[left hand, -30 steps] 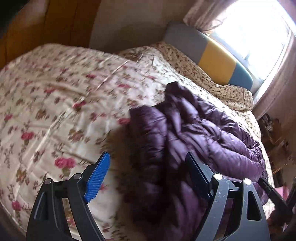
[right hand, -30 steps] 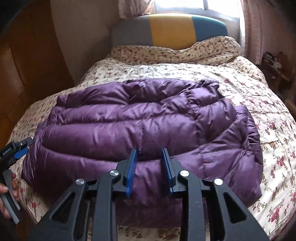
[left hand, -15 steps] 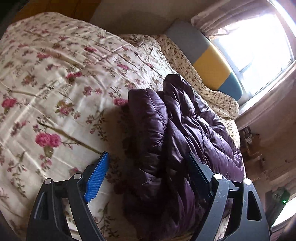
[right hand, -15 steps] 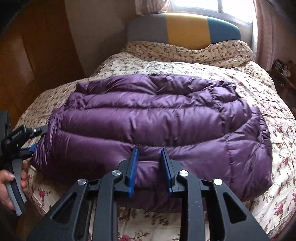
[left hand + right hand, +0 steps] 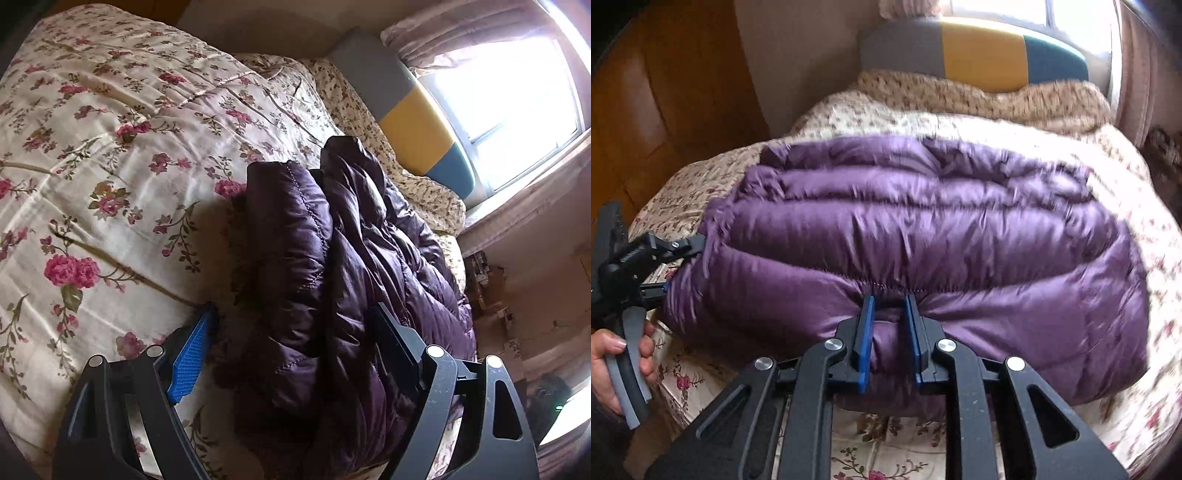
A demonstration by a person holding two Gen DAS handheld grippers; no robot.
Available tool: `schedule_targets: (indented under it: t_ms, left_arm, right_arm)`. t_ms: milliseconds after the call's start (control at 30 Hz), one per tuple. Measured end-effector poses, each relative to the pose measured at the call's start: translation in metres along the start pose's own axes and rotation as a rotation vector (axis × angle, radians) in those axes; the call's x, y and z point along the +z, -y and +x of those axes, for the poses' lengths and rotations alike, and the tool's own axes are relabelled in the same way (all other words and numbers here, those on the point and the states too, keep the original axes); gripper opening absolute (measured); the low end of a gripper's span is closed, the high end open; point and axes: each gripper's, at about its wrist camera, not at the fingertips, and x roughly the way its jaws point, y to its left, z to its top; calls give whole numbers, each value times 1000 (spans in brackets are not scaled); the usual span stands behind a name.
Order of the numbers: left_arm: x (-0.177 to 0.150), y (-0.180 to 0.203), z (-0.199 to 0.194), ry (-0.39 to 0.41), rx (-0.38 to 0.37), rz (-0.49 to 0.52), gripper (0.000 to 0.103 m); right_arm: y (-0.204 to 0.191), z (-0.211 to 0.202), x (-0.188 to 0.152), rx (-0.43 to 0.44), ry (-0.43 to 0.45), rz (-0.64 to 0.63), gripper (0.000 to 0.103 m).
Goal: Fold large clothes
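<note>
Jacket (image 5: 923,236) folded on your floral bed (image 5: 886,446), right hand-held gripper (image 5: 888,306) just closing, pinching its near edge, left hand-held gripper (image 5: 291,321) wide, straddling its end.

We see daylight from the window (image 5: 517,85), overexposed with glare. The right wrist view shows motion blur. Fisheye distortion darkens the corners.

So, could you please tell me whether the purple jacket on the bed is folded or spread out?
Folded: the purple jacket lies as a thick, layered bundle on the bed, no sleeves showing.
</note>
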Motion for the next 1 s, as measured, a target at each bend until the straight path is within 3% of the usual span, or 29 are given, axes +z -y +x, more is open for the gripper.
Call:
schedule_targets:
  t_ms: [333,667,1000]
  left_arm:
    - [1,5,11,-19,-56,3,70]
    - [-4,22,1,3,-78,45,43]
    - [-1,85,-20,51,-108,192,27]
  right_arm:
    - [4,22,-10,-7,-24,-9,16]
    - [12,23,-14,33,-6,11,16]
    - [27,19,-20,77,5,28,15]
